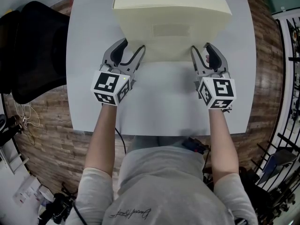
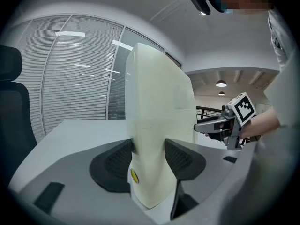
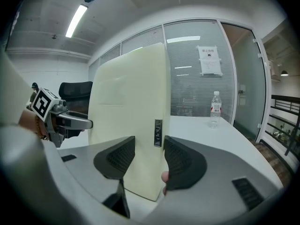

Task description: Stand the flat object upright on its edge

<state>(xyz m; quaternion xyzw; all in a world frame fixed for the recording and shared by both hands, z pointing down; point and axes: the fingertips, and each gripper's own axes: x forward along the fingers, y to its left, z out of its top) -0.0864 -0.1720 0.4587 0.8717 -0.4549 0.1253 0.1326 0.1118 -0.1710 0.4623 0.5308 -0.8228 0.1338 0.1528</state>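
A thick cream-coloured flat panel [image 1: 173, 27] stands upright on its lower edge on the white table [image 1: 89, 22], its broad face toward me. My left gripper [image 1: 132, 47] is shut on its lower left side; in the left gripper view the panel [image 2: 159, 121] fills the gap, with both pads [image 2: 117, 162] pressed on it. My right gripper [image 1: 200, 47] is shut on the lower right side; the panel [image 3: 131, 116] sits between its pads [image 3: 180, 159]. Each gripper view shows the other gripper across the panel: the right gripper [image 2: 213, 125] and the left gripper [image 3: 75, 123].
A black office chair [image 1: 33, 50] stands left of the table. A water bottle [image 3: 215, 109] stands on the table's far right, behind the panel. Glass walls with blinds lie beyond; a dark railing [image 1: 288, 78] runs along the right. Bare tabletop lies between my arms.
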